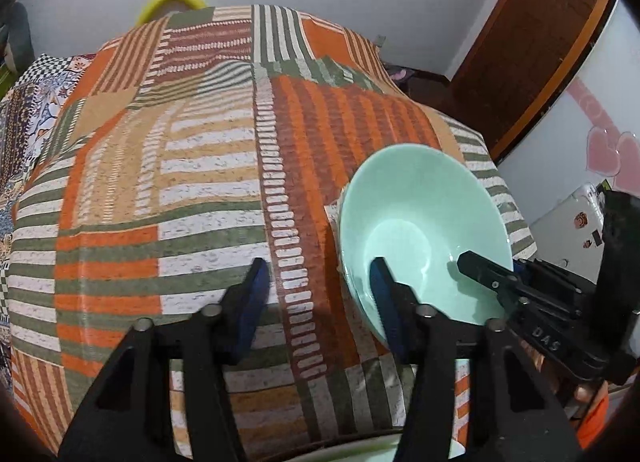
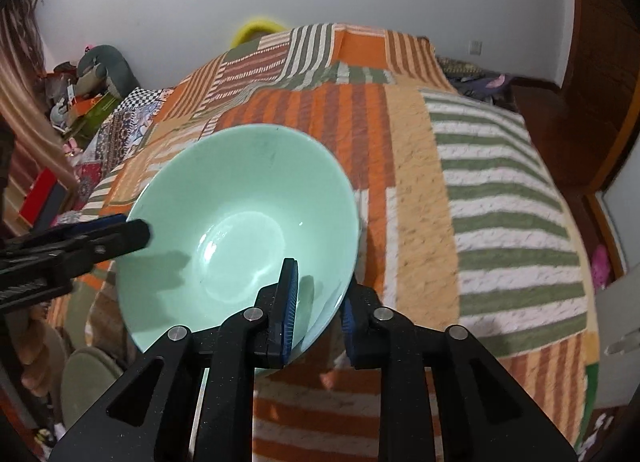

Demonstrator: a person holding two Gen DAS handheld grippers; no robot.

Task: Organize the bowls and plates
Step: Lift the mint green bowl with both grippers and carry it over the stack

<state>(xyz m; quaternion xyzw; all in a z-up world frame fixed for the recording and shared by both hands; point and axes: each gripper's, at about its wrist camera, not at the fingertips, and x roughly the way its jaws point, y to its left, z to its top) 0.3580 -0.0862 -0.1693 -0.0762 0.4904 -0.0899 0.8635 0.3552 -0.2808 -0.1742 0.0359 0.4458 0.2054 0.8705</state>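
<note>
A mint green bowl (image 1: 420, 214) (image 2: 240, 214) hangs tilted over a striped patchwork bedspread (image 1: 180, 182) (image 2: 480, 202). My right gripper (image 2: 320, 302) is shut on its near rim, one blue pad inside the bowl and the other against the outside. In the left wrist view it (image 1: 476, 262) reaches in from the right. My left gripper (image 1: 318, 266) stands open at the bowl's left rim. Its right finger (image 1: 382, 286) lies over the inside and its left finger (image 1: 256, 286) stays well clear, over the cloth. In the right wrist view it (image 2: 132, 232) comes in from the left.
Greyish-green plates (image 2: 86, 378) sit at the lower left, and a pale plate rim (image 1: 360, 450) shows under the left gripper. A yellow object (image 1: 172, 2) lies past the bed's far end. A wooden door (image 1: 532, 54) and white cabinet (image 1: 592, 134) stand on the right.
</note>
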